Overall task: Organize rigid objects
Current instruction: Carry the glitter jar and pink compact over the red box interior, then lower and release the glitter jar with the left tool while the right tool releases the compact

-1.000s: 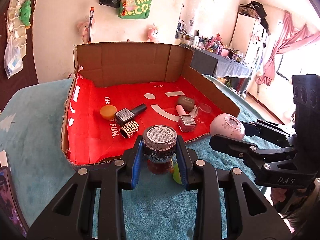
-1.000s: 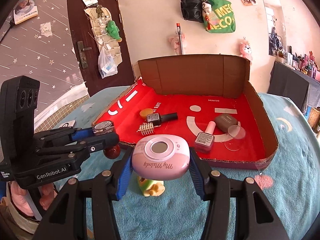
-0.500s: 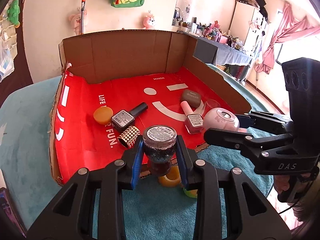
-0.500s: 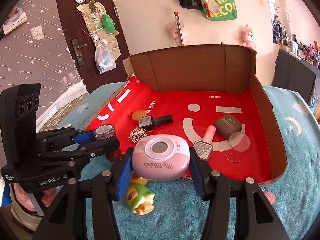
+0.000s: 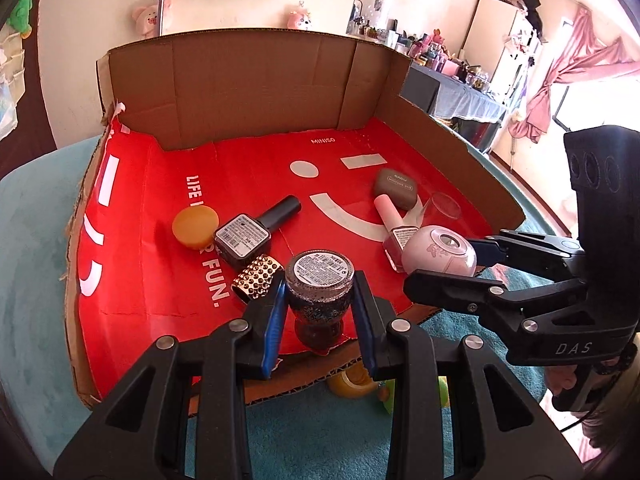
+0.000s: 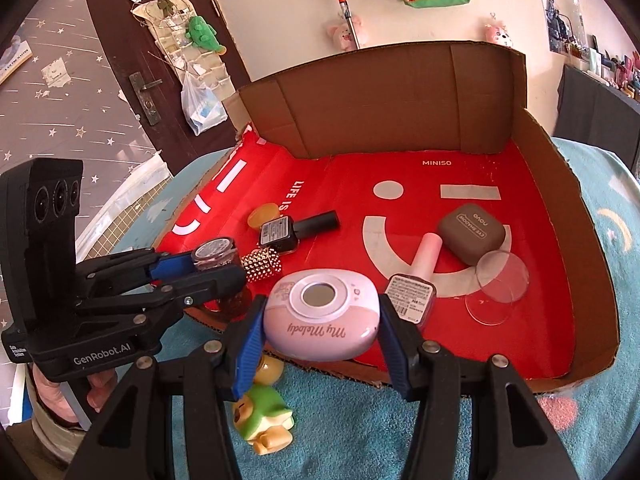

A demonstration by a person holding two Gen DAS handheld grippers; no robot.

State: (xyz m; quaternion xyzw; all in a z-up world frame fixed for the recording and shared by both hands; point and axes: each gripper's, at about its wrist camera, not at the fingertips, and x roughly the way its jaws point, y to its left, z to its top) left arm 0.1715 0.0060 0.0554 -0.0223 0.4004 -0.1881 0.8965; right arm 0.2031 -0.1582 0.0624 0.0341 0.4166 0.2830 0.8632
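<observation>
Left fingers (image 5: 320,316) are clamped tight on the glitter jar (image 5: 319,300), label end facing up, held over the near edge of the cardboard tray (image 5: 248,92). Right fingers (image 6: 322,326) pinch the pink My Melody case (image 6: 322,316) from both sides, held just above that same near edge. Just beyond the left fingers lies the studded gold cap (image 5: 256,278), then the dark nail polish bottle (image 5: 256,230) and the orange lid (image 5: 196,221). Ahead of the right fingers, close to the case, the pink nail polish bottle (image 6: 416,280) lies on the red floor, with the clear disc (image 6: 502,270) and brown eyeshadow case (image 6: 472,232) farther out. Below the right fingers, a green toy figure (image 6: 260,408) lies on the teal cover (image 6: 580,432).
</observation>
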